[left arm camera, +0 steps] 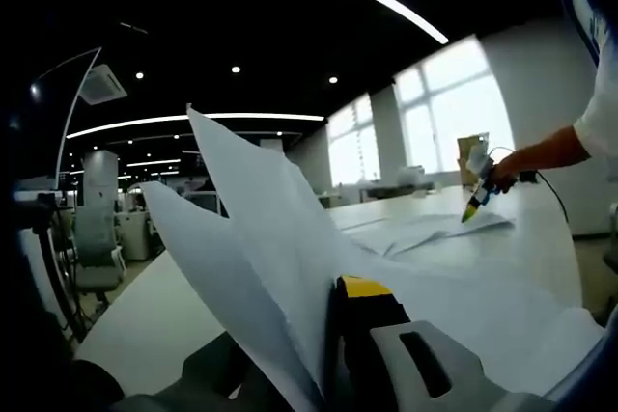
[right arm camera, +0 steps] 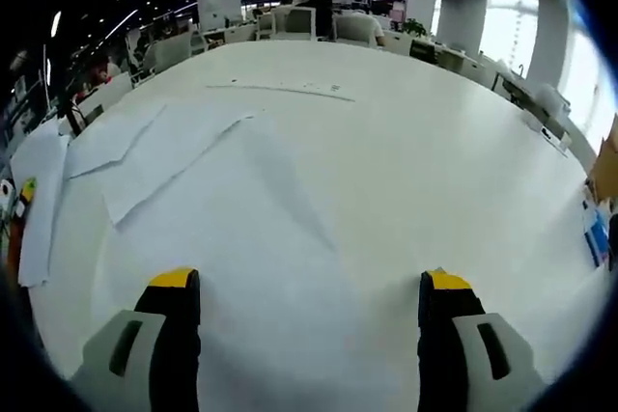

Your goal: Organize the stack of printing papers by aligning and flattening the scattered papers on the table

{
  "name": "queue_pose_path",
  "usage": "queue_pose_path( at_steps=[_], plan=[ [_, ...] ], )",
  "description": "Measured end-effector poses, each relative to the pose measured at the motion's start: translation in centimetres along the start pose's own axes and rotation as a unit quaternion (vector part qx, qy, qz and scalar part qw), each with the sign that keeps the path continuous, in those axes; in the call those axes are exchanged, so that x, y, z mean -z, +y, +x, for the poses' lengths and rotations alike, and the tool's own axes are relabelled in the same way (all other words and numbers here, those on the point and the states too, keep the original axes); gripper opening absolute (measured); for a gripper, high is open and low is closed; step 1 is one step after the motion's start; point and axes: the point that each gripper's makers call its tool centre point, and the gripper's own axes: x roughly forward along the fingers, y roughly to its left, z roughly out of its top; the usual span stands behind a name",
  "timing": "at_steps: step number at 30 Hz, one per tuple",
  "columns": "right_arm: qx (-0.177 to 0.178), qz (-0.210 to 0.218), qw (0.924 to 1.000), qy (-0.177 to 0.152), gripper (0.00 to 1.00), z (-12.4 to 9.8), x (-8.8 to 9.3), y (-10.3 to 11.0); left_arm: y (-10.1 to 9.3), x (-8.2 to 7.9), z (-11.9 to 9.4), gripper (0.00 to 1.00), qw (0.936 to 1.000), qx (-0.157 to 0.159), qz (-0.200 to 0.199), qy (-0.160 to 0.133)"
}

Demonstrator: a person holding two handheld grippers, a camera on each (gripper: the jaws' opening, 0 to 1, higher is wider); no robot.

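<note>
Several white paper sheets (left arm camera: 261,238) stand up from between the jaws of my left gripper (left arm camera: 301,327), which is shut on them; its yellow-tipped right jaw shows, and the left jaw is mostly hidden behind the paper. More loose sheets (left arm camera: 425,229) lie fanned on the white table (left arm camera: 521,258) far to the right, with my right gripper (left arm camera: 480,190) held by a hand just above them. In the right gripper view, my right gripper (right arm camera: 309,282) is open over flat, overlapping sheets (right arm camera: 164,156). The left gripper (right arm camera: 21,195) and its held paper sit at the left edge.
The long white table (right arm camera: 415,142) stretches ahead with a thin strip (right arm camera: 285,90) lying near its far end. Office chairs and desks (right arm camera: 309,21) stand beyond it. Bright windows (left arm camera: 454,113) line the right wall. A grey chair (left arm camera: 97,248) stands left of the table.
</note>
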Motion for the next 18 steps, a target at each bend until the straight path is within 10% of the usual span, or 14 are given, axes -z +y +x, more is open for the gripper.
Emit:
queue_pose_path(
  at_steps=[18],
  plan=[
    [-0.003, 0.001, 0.9998, -0.019, 0.89, -0.07, 0.05, 0.22, 0.05, 0.03, 0.03, 0.09, 1.0, -0.001, 0.001, 0.0]
  ],
)
